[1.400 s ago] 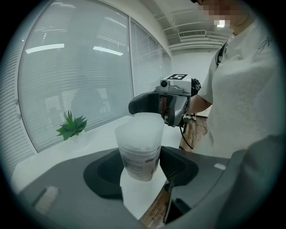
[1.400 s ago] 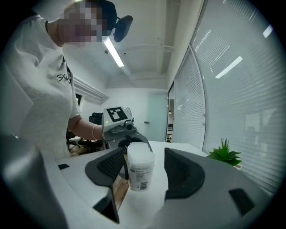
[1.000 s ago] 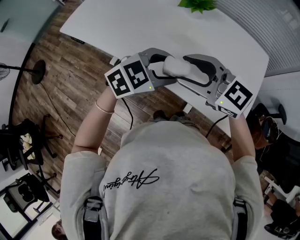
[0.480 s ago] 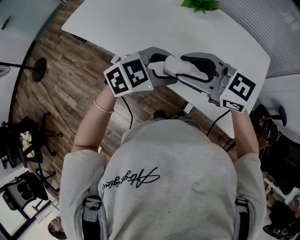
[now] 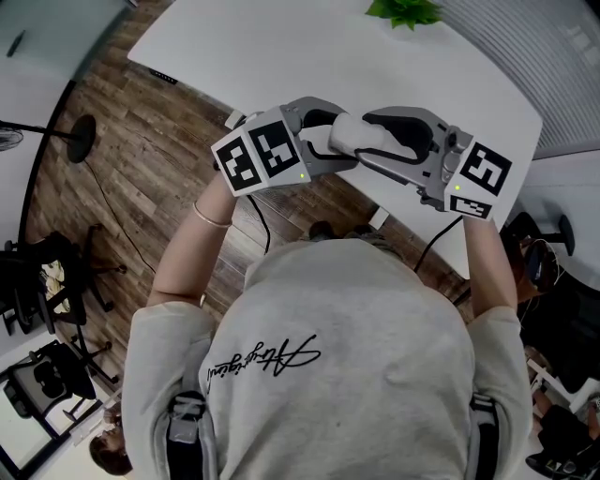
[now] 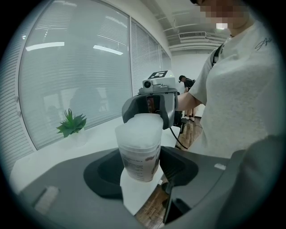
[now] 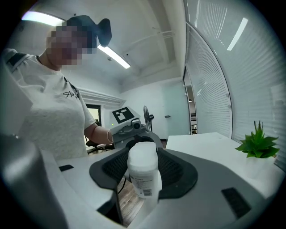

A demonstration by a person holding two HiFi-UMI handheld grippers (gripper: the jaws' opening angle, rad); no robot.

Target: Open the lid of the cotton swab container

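Two claws share one cotton swab container (image 5: pixel 354 133), held in the air above the near edge of the white bench (image 5: pixel 394 66). The left claw (image 6: pixel 140 166) reaches in from 9 o'clock and is clamped on the labelled body. The right claw (image 7: pixel 144 172), coming from 3 o'clock, has just been closing, and its pads press the container too. A potted plant (image 5: pixel 403 9) stands at 12 o'clock.

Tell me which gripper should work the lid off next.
Right. The left gripper clamps the cotton swab container by its labelled body, steadying it; the right gripper, jaws just closing, seems to grip the lid end, so it can probably pull the lid off.
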